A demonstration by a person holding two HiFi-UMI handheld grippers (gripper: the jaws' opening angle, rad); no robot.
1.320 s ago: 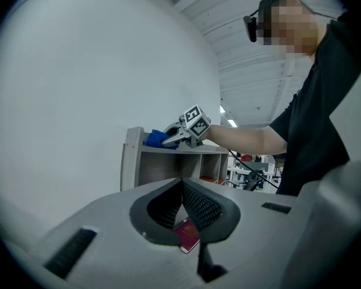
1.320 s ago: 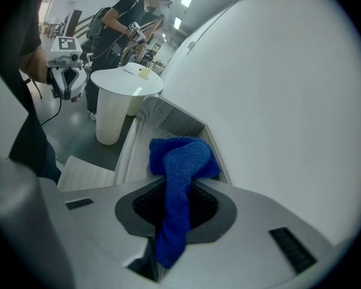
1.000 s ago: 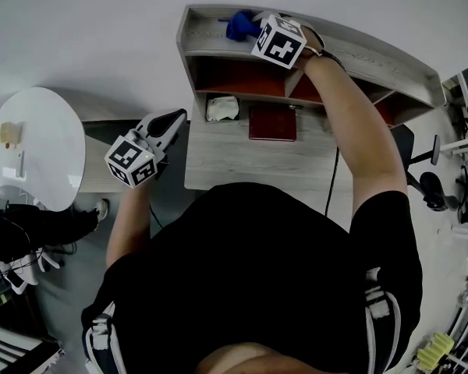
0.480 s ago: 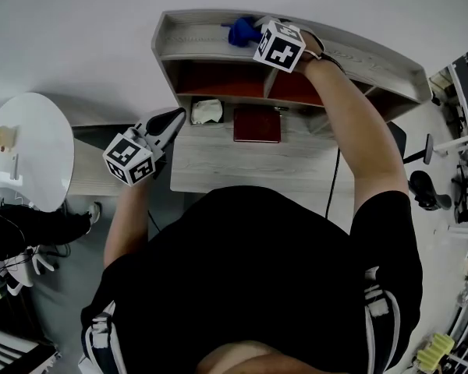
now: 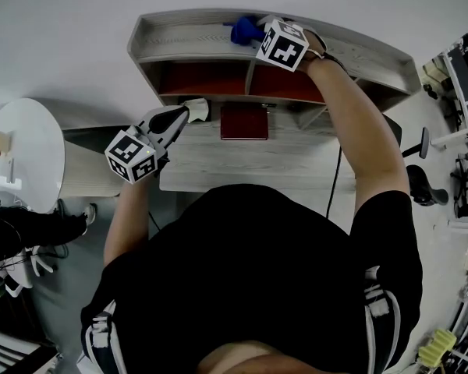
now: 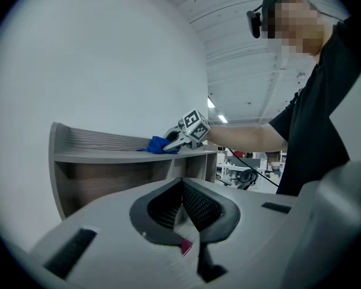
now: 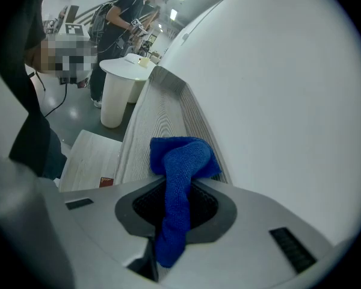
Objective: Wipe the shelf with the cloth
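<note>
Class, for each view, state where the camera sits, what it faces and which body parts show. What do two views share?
Head view: on the head, facing down at the shelf; torso, both arms show.
Left gripper view: on the shut left gripper, facing the shelf front; right arm shows.
Right gripper view: on the right gripper, along the shelf top; dark clothing shows.
All share the gripped cloth.

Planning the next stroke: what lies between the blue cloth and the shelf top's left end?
Nothing: the grey wooden shelf top is bare from the blue cloth to that end, as the right gripper view shows.
</note>
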